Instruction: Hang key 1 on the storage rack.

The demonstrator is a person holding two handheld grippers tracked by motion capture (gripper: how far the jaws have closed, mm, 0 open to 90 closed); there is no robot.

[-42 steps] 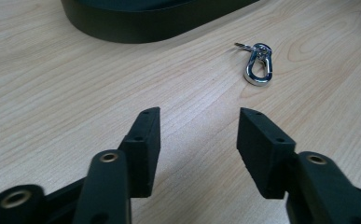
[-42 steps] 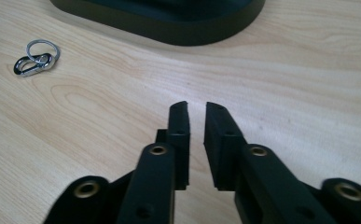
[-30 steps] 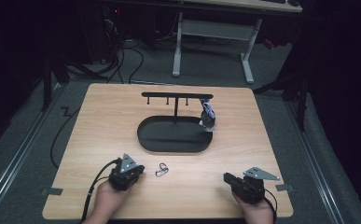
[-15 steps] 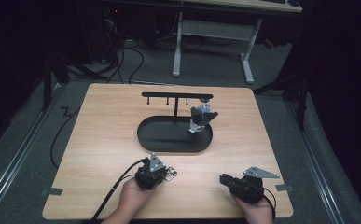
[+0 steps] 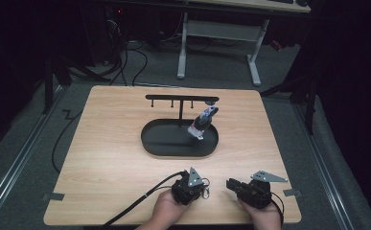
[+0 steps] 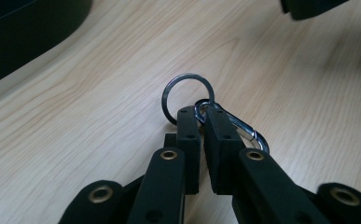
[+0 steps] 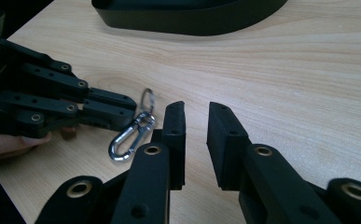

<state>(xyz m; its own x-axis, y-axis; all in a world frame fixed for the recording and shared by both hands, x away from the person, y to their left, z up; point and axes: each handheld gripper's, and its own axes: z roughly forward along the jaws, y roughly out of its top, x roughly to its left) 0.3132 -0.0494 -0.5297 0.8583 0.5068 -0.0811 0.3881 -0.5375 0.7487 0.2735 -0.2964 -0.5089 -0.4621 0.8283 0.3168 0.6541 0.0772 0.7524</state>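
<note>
The swivel link between a split ring [image 6: 188,95] and a carabiner clip [image 6: 243,130] is pinched between the pads of the left gripper [image 6: 201,114], whose jaws are drawn almost together on the thin metal. The ring is seen standing out just beyond the fingertips, the clip trailing back beside the right-hand jaw, and the whole key clip [image 7: 132,133] is seen just above the wooden table [image 5: 111,158], touching or nearly touching it. From the right gripper view, the same clip is seen hanging from the left gripper's [image 7: 117,109] tips, just beside the right gripper [image 7: 196,122]. That gripper's jaws have just been opening a little; a narrow gap is left between them and nothing is held there. In the high view, the left gripper [image 5: 203,187] and the right gripper [image 5: 231,184] are found near the table's front edge, close together, each carried in a hand [image 5: 166,211]. Farther back from the clip, at mid-table, a black oval tray [image 5: 154,139] with a T-shaped hanger bar [image 5: 173,97] is seen, and a small dark item [image 5: 202,122] hangs from the bar's right end.
</note>
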